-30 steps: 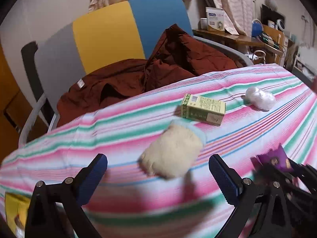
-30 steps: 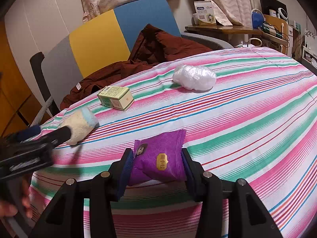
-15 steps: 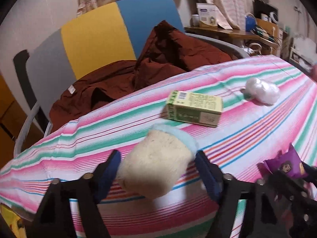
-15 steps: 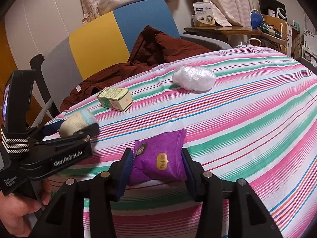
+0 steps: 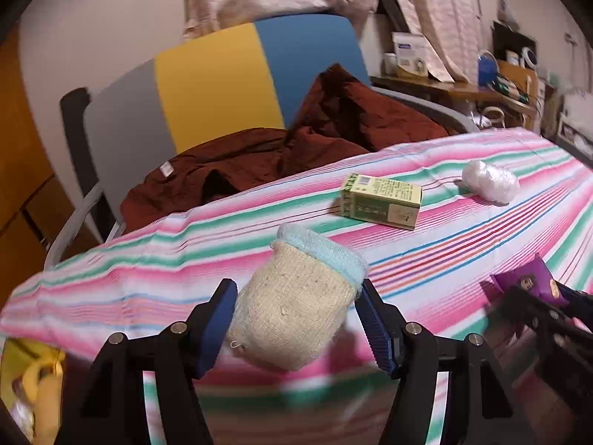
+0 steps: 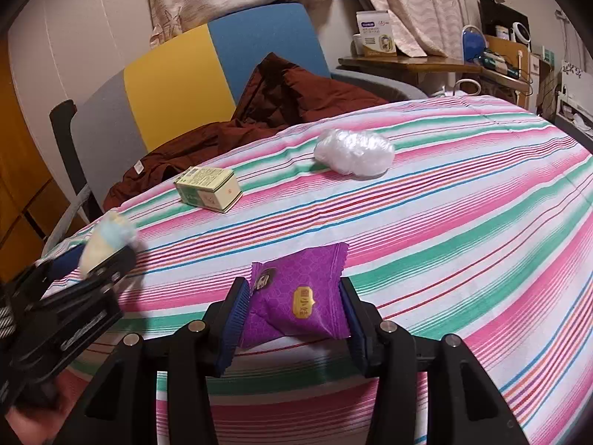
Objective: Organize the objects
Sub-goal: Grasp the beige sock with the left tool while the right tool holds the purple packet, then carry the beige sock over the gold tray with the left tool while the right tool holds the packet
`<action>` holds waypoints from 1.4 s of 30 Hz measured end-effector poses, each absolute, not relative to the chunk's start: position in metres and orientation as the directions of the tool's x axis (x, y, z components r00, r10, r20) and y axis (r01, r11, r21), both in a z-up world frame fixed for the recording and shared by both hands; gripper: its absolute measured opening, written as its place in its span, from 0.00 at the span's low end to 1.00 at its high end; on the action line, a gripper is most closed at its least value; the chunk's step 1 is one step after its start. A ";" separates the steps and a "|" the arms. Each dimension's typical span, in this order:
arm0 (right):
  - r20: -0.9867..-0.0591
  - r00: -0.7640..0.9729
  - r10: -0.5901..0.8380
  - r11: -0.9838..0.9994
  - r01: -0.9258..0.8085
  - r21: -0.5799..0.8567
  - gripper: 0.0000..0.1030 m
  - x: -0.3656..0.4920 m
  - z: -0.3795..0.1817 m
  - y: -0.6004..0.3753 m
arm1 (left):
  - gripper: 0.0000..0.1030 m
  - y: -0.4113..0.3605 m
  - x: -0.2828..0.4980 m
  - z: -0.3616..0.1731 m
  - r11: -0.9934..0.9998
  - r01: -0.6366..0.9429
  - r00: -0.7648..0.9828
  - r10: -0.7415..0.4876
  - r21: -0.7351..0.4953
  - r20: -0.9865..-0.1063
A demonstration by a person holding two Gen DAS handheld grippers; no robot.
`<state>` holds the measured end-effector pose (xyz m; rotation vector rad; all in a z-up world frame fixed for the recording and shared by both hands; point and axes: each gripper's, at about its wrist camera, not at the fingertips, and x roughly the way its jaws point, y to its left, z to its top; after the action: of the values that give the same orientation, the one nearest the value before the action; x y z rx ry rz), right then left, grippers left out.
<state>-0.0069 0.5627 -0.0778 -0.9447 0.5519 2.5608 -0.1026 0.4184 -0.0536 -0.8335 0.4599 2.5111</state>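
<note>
Striped tablecloth: left gripper now clamped on knit pouch, lifted; right gripper still pinching purple packet; both ready for relocating.

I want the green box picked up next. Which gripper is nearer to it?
Left. The left gripper, shut on the mitt, sits just short of the green box. The right gripper, holding the purple packet, is farther back and off to the box's right.
</note>
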 end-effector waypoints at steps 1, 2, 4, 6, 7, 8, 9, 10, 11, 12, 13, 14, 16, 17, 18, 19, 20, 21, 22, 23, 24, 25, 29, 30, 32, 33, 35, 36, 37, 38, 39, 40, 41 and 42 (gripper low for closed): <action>-0.669 -0.716 0.198 -0.863 -0.451 0.228 0.47 -0.006 -0.077 0.562 | 0.64 0.413 -0.099 -0.052 -0.849 -0.504 -0.721 0.313 0.158 -0.618; -0.664 -0.719 0.205 -0.866 -0.449 0.219 0.47 -0.006 -0.075 0.560 | 0.64 0.408 -0.095 -0.051 -0.855 -0.496 -0.727 0.314 0.152 -0.611; -0.647 -0.730 0.221 -0.878 -0.438 0.195 0.47 -0.005 -0.071 0.554 | 0.64 0.398 -0.086 -0.048 -0.862 -0.486 -0.735 0.317 0.141 -0.600; -0.628 -0.742 0.237 -0.891 -0.423 0.163 0.47 -0.003 -0.066 0.547 | 0.64 0.391 -0.077 -0.048 -0.862 -0.487 -0.738 0.322 0.139 -0.592; -0.618 -0.747 0.243 -0.899 -0.413 0.147 0.47 -0.003 -0.064 0.543 | 0.64 0.388 -0.072 -0.047 -0.861 -0.490 -0.740 0.327 0.138 -0.588; -0.609 -0.755 0.242 -0.907 -0.398 0.133 0.47 -0.003 -0.061 0.539 | 0.64 0.386 -0.068 -0.046 -0.859 -0.493 -0.742 0.332 0.138 -0.583; -0.602 -0.763 0.236 -0.915 -0.383 0.127 0.47 -0.003 -0.060 0.536 | 0.64 0.383 -0.063 -0.046 -0.856 -0.497 -0.743 0.337 0.140 -0.578; -0.595 -0.773 0.220 -0.925 -0.359 0.125 0.47 -0.003 -0.059 0.533 | 0.64 0.380 -0.058 -0.045 -0.854 -0.501 -0.744 0.342 0.141 -0.574; -0.589 -0.783 0.202 -0.934 -0.335 0.126 0.47 -0.004 -0.058 0.530 | 0.64 0.377 -0.054 -0.045 -0.852 -0.504 -0.744 0.346 0.141 -0.571; -0.581 -0.793 0.183 -0.942 -0.310 0.126 0.47 -0.004 -0.057 0.527 | 0.64 0.373 -0.049 -0.045 -0.850 -0.508 -0.744 0.351 0.141 -0.569; -0.576 -0.798 0.176 -0.946 -0.299 0.125 0.47 -0.003 -0.056 0.526 | 0.64 0.370 -0.046 -0.044 -0.849 -0.509 -0.743 0.352 0.140 -0.569; -0.571 -0.803 0.172 -0.950 -0.289 0.120 0.47 -0.003 -0.055 0.523 | 0.64 0.366 -0.042 -0.043 -0.849 -0.510 -0.743 0.355 0.137 -0.567; -0.567 -0.805 0.174 -0.954 -0.281 0.105 0.47 -0.003 -0.054 0.519 | 0.64 0.359 -0.035 -0.041 -0.854 -0.505 -0.744 0.354 0.130 -0.567; -0.567 -0.804 0.177 -0.954 -0.281 0.100 0.47 -0.004 -0.054 0.518 | 0.64 0.353 -0.031 -0.039 -0.858 -0.500 -0.739 0.353 0.116 -0.573; -0.570 -0.801 0.182 -0.955 -0.282 0.092 0.47 -0.006 -0.054 0.517 | 0.64 0.349 -0.029 -0.037 -0.861 -0.499 -0.732 0.358 0.099 -0.579; -0.573 -0.799 0.184 -0.956 -0.282 0.086 0.47 -0.006 -0.055 0.516 | 0.64 0.344 -0.026 -0.036 -0.863 -0.500 -0.723 0.368 0.076 -0.584; -0.575 -0.796 0.187 -0.956 -0.281 0.078 0.47 -0.007 -0.055 0.515 | 0.64 0.338 -0.023 -0.034 -0.863 -0.502 -0.714 0.378 0.053 -0.589; -0.575 -0.795 0.191 -0.957 -0.281 0.071 0.47 -0.008 -0.055 0.514 | 0.64 0.332 -0.019 -0.033 -0.864 -0.502 -0.704 0.388 0.031 -0.595; -0.574 -0.795 0.196 -0.958 -0.279 0.059 0.47 -0.008 -0.054 0.511 | 0.64 0.326 -0.016 -0.031 -0.863 -0.505 -0.693 0.400 0.008 -0.599; -0.572 -0.796 0.199 -0.960 -0.277 0.051 0.47 -0.007 -0.054 0.510 | 0.64 0.320 -0.013 -0.030 -0.860 -0.509 -0.685 0.414 -0.012 -0.600; -0.569 -0.797 0.202 -0.961 -0.272 0.041 0.47 -0.007 -0.054 0.508 | 0.64 0.314 -0.009 -0.027 -0.858 -0.512 -0.677 0.427 -0.033 -0.600; -0.566 -0.799 0.202 -0.964 -0.265 0.030 0.47 -0.007 -0.053 0.505 | 0.64 0.308 -0.006 -0.025 -0.858 -0.511 -0.673 0.433 -0.045 -0.599; -0.557 -0.810 0.184 -0.977 -0.213 -0.013 0.47 -0.007 -0.051 0.492 | 0.64 0.282 0.004 -0.012 -0.863 -0.498 -0.680 0.447 -0.081 -0.582; -0.555 -0.812 0.182 -0.979 -0.202 -0.024 0.47 -0.008 -0.050 0.489 | 0.64 0.274 0.005 -0.008 -0.867 -0.490 -0.685 0.445 -0.087 -0.576; -0.556 -0.811 0.181 -0.981 -0.186 -0.049 0.47 -0.009 -0.051 0.483 | 0.64 0.257 0.007 0.000 -0.876 -0.469 -0.696 0.444 -0.111 -0.565; -0.558 -0.810 0.182 -0.982 -0.182 -0.055 0.47 -0.010 -0.051 0.482 | 0.64 0.248 0.008 0.003 -0.879 -0.460 -0.700 0.445 -0.125 -0.558; -0.564 -0.804 0.187 -0.981 -0.181 -0.067 0.47 -0.012 -0.052 0.480 | 0.64 0.231 0.009 0.010 -0.888 -0.436 -0.715 0.439 -0.144 -0.543; -0.566 -0.803 0.188 -0.981 -0.181 -0.070 0.47 -0.012 -0.052 0.480 | 0.64 0.221 0.009 0.014 -0.895 -0.420 -0.726 0.431 -0.151 -0.536; -0.567 -0.801 0.190 -0.981 -0.182 -0.072 0.47 -0.012 -0.052 0.479 | 0.64 0.211 0.008 0.017 -0.902 -0.402 -0.735 0.422 -0.161 -0.530; -0.566 -0.802 0.193 -0.980 -0.184 -0.074 0.47 -0.012 -0.052 0.479 | 0.64 0.203 0.008 0.019 -0.907 -0.386 -0.743 0.413 -0.167 -0.527; -0.563 -0.803 0.195 -0.980 -0.186 -0.075 0.47 -0.011 -0.051 0.479 | 0.64 0.192 0.006 0.021 -0.914 -0.365 -0.753 0.401 -0.176 -0.522; -0.558 -0.805 0.200 -0.979 -0.189 -0.078 0.47 -0.010 -0.051 0.478 | 0.64 0.183 0.003 0.022 -0.920 -0.347 -0.760 0.390 -0.182 -0.520; -0.552 -0.807 0.209 -0.977 -0.196 -0.083 0.47 -0.008 -0.050 0.478 | 0.64 0.173 -0.001 0.023 -0.927 -0.327 -0.768 0.375 -0.186 -0.520; -0.541 -0.811 0.222 -0.974 -0.207 -0.089 0.47 -0.006 -0.048 0.477 | 0.64 0.162 -0.004 0.023 -0.933 -0.302 -0.776 0.359 -0.194 -0.519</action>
<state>-0.0065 0.4772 -0.0485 -0.8395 -0.0386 2.7924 -0.0040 0.1617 0.0233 -0.8083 -0.1410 2.6653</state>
